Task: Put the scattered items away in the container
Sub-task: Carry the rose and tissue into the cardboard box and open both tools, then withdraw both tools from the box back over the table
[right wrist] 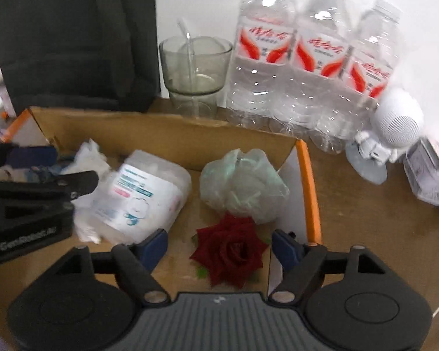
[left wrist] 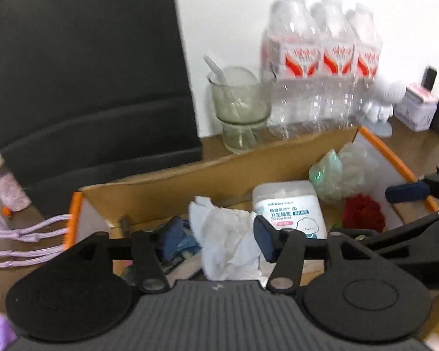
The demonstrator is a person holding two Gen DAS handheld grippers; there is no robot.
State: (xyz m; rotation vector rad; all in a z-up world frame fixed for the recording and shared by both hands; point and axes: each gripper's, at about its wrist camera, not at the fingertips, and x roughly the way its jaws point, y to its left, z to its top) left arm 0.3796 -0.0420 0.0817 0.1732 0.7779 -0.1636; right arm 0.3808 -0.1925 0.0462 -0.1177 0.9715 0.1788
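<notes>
A cardboard box with orange edges (left wrist: 166,187) (right wrist: 310,181) holds a cotton-bud tub (left wrist: 289,207) (right wrist: 143,199), a crumpled white tissue (left wrist: 228,242) (right wrist: 87,155), a pale green bag (left wrist: 336,172) (right wrist: 243,184) and a red rose (left wrist: 363,213) (right wrist: 231,251). My left gripper (left wrist: 216,237) is open over the box, with the tissue between its fingers but not clamped. My right gripper (right wrist: 219,245) is open just above the rose, its fingers on either side of it. Each gripper shows in the other's view.
Behind the box stand a glass cup with a spoon (left wrist: 240,102) (right wrist: 193,70) and a pack of water bottles (left wrist: 322,67) (right wrist: 313,58). A black bag (left wrist: 82,73) fills the back left. Lilac cables (left wrist: 23,242) lie left. A white speaker figure (right wrist: 392,134) and small boxes (right wrist: 430,172) are right.
</notes>
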